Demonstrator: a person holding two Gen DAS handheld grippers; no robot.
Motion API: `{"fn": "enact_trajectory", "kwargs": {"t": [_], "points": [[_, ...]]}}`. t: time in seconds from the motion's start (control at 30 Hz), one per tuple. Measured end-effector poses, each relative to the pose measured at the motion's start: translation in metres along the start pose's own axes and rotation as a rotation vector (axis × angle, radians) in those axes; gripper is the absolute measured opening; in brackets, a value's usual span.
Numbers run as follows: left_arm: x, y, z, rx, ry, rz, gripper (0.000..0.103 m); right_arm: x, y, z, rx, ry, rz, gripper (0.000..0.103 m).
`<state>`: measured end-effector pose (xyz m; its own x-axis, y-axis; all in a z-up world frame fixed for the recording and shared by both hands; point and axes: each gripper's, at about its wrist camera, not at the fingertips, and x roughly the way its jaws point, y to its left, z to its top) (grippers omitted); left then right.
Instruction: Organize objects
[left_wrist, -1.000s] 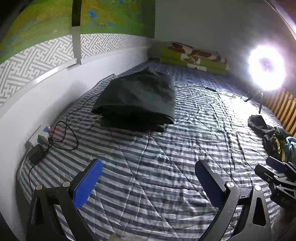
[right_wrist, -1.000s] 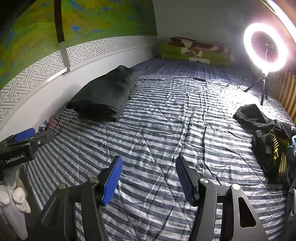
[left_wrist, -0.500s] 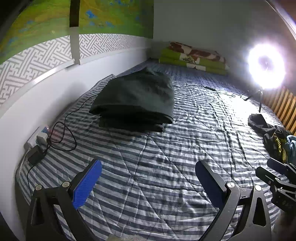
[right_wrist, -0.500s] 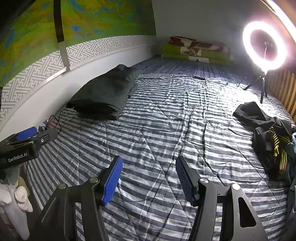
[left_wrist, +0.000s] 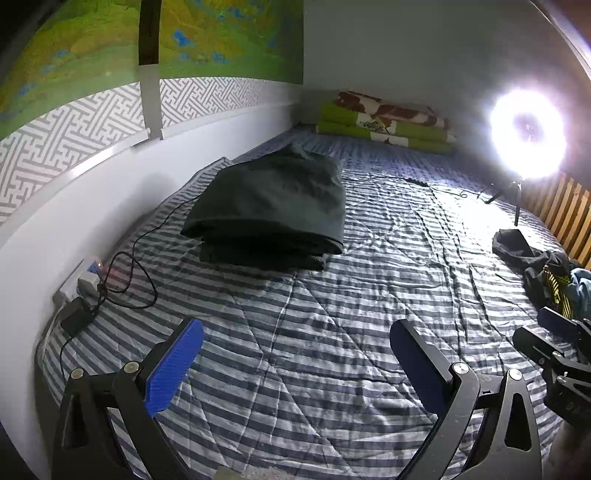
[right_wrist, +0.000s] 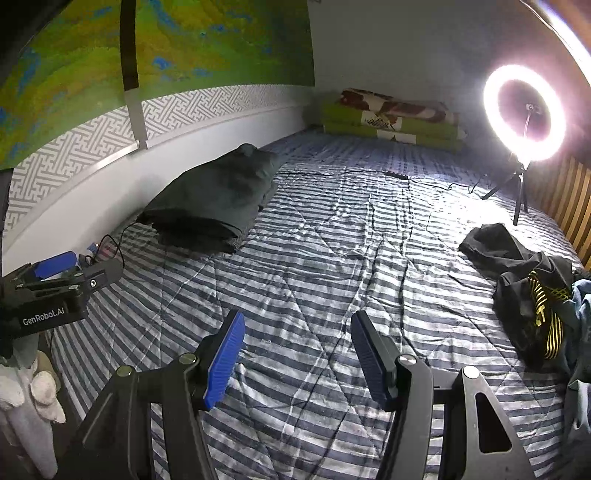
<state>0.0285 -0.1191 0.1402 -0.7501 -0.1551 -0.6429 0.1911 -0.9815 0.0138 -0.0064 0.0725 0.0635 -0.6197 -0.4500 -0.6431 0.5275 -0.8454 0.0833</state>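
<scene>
A folded dark green garment (left_wrist: 273, 206) lies on the striped bed near the left wall; it also shows in the right wrist view (right_wrist: 214, 203). A loose pile of black, yellow-striped and blue clothes (right_wrist: 532, 288) lies at the bed's right side, also seen in the left wrist view (left_wrist: 546, 273). My left gripper (left_wrist: 295, 354) is open and empty above the bed's near part. My right gripper (right_wrist: 297, 343) is open and empty, to the right of the left one. Each gripper shows at the edge of the other's view.
A lit ring light on a tripod (right_wrist: 524, 114) stands at the far right. Folded green and brown bedding (right_wrist: 391, 118) lies at the far wall. A power strip with cables (left_wrist: 92, 280) sits by the left wall. Wooden slats (left_wrist: 561, 214) border the right side.
Both grippers have drifted slightly backward and to the left; the scene has shifted a little in both views. Nothing was grasped or released.
</scene>
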Motion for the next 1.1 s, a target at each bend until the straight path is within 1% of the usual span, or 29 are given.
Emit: {"fn": "enact_trajectory", "kwargs": {"t": [0.2,1.1], "points": [[-0.0022,0.0005,0.0014,-0.006,-0.009,0.002,0.102,0.0010,-0.0004,0.0000,0.002,0.001,0.000,0.056],[-0.0018,0.0023,0.0030,0.007,-0.002,-0.016,0.102,0.0057,0.0030,-0.0048,0.002,0.023,0.004,0.056]]}}
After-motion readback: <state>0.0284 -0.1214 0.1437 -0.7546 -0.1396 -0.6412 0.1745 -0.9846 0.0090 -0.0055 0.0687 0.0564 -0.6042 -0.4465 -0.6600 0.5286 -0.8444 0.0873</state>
